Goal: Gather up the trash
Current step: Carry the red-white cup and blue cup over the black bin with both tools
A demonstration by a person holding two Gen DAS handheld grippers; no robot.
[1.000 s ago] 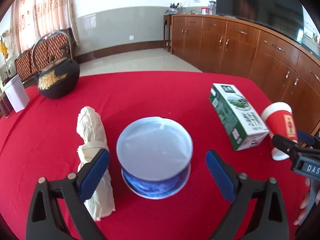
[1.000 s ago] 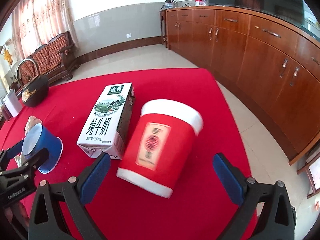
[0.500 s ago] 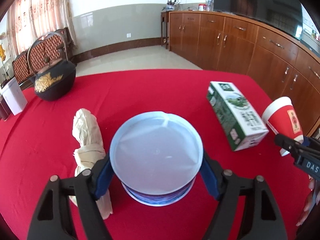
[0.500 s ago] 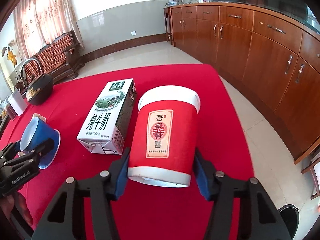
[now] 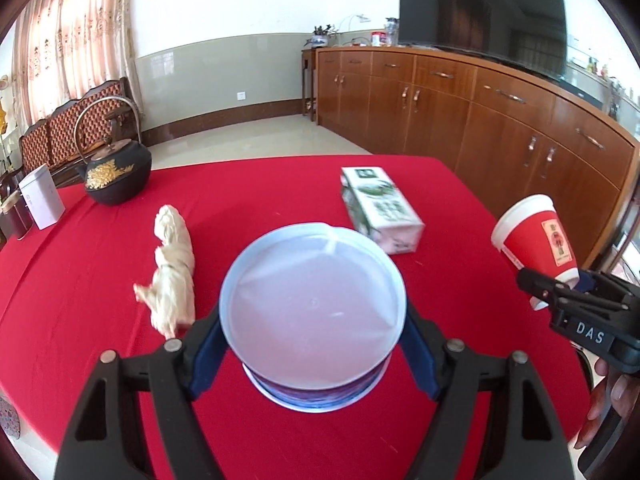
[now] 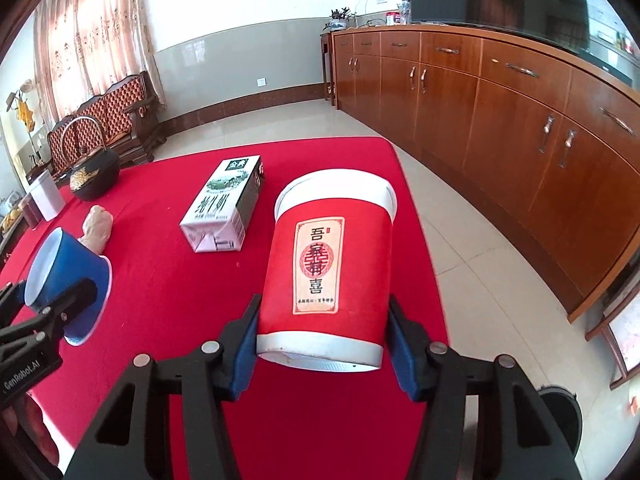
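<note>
Left wrist: each hand-held gripper [image 5: 312, 354] clamps a cup [image 5: 314, 316], milk carton [image 5: 380, 210] and crumpled napkin [image 5: 174, 272] nearby.

A home living room: carved wooden sofa [image 6: 108, 120], curtains [image 5: 76, 36], long wooden cabinets [image 5: 460, 108], television [image 5: 484, 16].

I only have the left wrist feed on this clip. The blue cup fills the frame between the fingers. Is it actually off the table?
Observer: Yes. The right wrist view shows the blue cup tilted and raised above the red cloth, clamped in the left gripper.
Operator: And the red cup at my right edge?
Observer: The right gripper is shut on the red cup, gripping it near its base.
Operator: Any bin visible?
Observer: A dark round container sits on the floor, bottom right.
</note>
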